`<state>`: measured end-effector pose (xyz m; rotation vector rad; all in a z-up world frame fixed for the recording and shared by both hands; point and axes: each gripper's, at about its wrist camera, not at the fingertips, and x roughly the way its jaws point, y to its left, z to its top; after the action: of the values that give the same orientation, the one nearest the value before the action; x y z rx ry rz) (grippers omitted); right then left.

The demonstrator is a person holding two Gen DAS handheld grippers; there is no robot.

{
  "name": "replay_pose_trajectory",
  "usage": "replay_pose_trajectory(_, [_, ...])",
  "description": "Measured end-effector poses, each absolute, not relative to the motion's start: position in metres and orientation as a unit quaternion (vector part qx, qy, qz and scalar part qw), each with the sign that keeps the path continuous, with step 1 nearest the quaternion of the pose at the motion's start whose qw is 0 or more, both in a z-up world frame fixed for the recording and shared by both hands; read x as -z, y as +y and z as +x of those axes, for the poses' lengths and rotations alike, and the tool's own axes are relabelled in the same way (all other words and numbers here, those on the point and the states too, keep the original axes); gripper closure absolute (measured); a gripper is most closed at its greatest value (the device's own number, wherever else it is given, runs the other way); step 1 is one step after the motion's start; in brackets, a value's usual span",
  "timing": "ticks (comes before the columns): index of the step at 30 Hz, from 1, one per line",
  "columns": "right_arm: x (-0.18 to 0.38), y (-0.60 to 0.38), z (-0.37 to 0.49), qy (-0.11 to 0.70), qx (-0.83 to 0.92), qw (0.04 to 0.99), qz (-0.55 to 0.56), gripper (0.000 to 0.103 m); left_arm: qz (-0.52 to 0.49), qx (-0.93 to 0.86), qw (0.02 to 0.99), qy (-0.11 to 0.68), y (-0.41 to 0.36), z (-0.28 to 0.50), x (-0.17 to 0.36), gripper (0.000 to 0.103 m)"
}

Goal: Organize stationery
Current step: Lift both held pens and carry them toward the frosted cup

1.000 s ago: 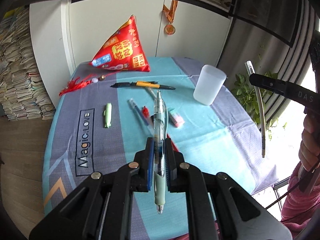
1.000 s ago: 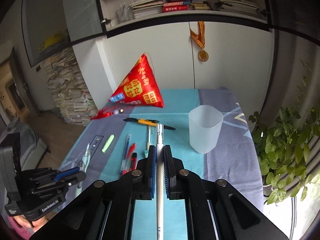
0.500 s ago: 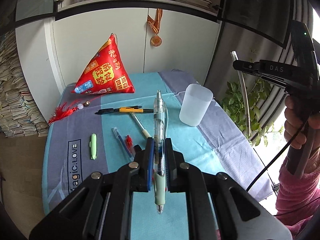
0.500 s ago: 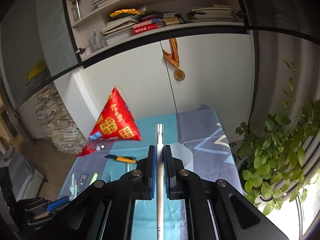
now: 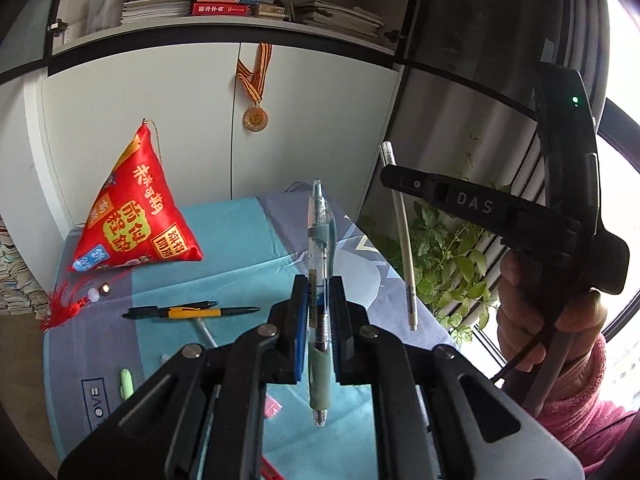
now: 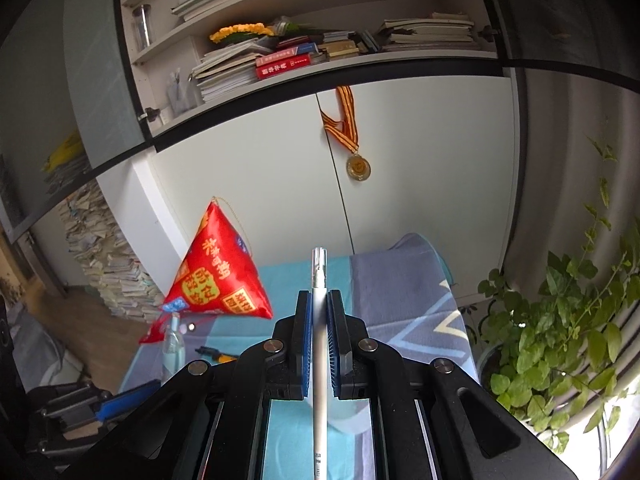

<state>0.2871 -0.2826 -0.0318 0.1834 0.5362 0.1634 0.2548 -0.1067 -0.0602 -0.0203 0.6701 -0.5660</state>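
Both grippers are riding higher and tipped further up than a second ago: the cabinet and bookshelf are now filling the upper half of each view, the cup that stood on the cloth is no longer visible in the left wrist view, and only a pale rim is peeking out under the right jaws.

Left wrist view, left to right. A green cap is lying on the blue tablecloth near its left edge. A red tasselled pouch is sitting at the far left of the cloth. A black-and-yellow pen is lying crosswise just in front of it. The left gripper is clamping a clear gel pen with a pale green grip; jaws are closed onto the barrel, tip pointing back toward the camera, clip end pointing up and away. Further right, the right gripper is showing side-on, held in a hand with a pink sleeve, and a white pen is hanging through its closed jaws, well above the cloth.

Right wrist view, left to right. The left gripper is appearing at the lower left with the gel pen standing up from it. The right gripper is pinching the white pen along its midline, jaws closed on the shaft. A potted plant is standing beside the table at right.
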Motion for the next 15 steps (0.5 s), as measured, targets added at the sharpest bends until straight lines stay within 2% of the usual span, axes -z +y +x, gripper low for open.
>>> replay_pose_trajectory(15, [0.054, -0.287, 0.343, 0.226, -0.04, 0.971, 0.072, 0.095, -0.028, 0.267, 0.903, 0.336, -0.111, 0.296, 0.069, 0.095])
